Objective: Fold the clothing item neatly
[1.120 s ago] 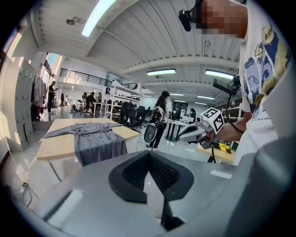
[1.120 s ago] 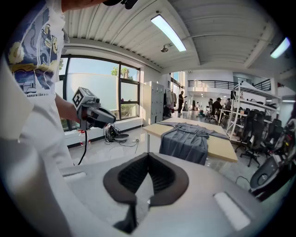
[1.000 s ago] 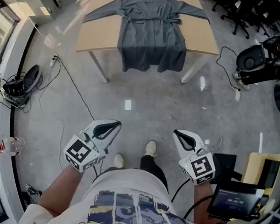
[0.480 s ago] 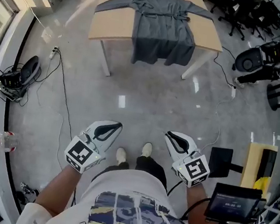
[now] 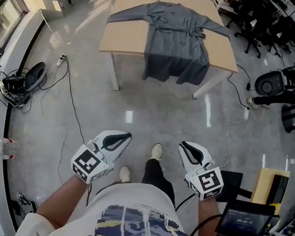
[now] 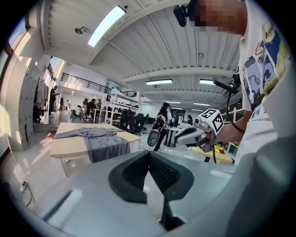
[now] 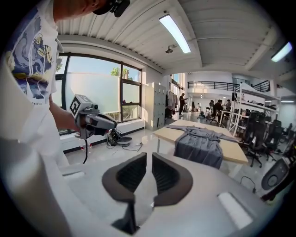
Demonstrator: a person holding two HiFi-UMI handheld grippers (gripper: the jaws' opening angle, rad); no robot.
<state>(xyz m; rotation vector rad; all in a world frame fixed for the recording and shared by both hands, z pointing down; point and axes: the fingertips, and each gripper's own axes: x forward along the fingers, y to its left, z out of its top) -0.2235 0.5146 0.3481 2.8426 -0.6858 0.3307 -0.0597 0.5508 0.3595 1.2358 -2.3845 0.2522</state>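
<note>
The grey garment (image 5: pixel 175 35) lies spread flat on the bench (image 5: pixel 126 41), its hem hanging over the near edge, well apart from both grippers. The left gripper (image 5: pixel 125 137) has its fingers pressed together on nothing. The right gripper (image 5: pixel 184 145) is opening its fingers, also empty.

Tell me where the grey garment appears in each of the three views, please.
Head view: grey garment at top centre, spread flat, its lower part hanging over the near edge.
Left gripper view: at middle left, beyond the jaws.
Right gripper view: right of centre, beyond the jaws.
Shared landmark: the light wooden table on which it lies.
</note>
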